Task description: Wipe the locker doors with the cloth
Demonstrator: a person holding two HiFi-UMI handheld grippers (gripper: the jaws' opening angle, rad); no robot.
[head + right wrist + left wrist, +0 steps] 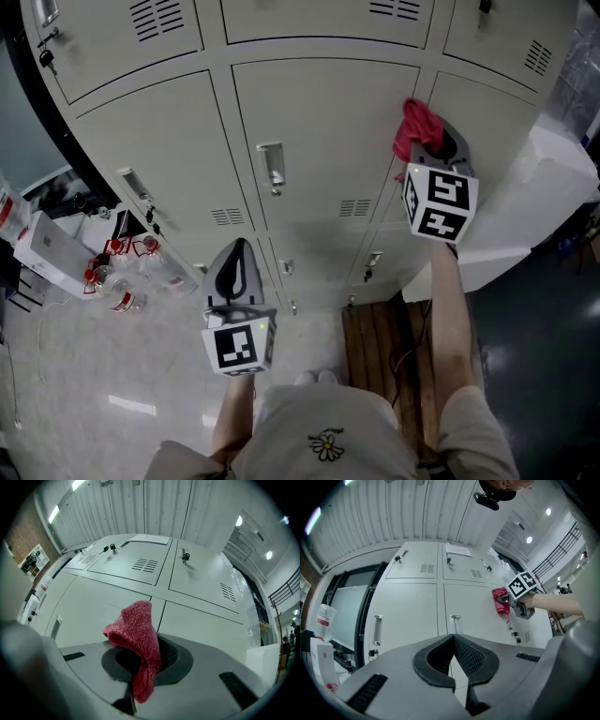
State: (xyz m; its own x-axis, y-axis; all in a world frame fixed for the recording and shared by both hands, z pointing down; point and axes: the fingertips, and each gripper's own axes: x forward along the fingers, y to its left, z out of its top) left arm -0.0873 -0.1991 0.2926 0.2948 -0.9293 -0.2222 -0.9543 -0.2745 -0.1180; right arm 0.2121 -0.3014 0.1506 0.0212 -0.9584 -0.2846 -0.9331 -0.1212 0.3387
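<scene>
A bank of pale grey locker doors (319, 122) fills the head view, each with a handle and vent slots. My right gripper (427, 141) is raised at the right, shut on a red cloth (416, 127) whose free end is close to a door (197, 620). The cloth (138, 644) sticks up from between the jaws in the right gripper view. My left gripper (236, 267) hangs lower, in front of the bottom row of doors, jaws shut with nothing between them. In the left gripper view its jaws (453, 656) point at the lockers (436, 611), and the red cloth (500, 602) shows to the right.
Several plastic water bottles (122, 272) and white boxes (47, 248) lie on the floor at the left. A wooden pallet (384, 347) sits at the foot of the lockers on the right, beside a white cabinet (544, 187). A dark window frame (361, 616) borders the lockers' left side.
</scene>
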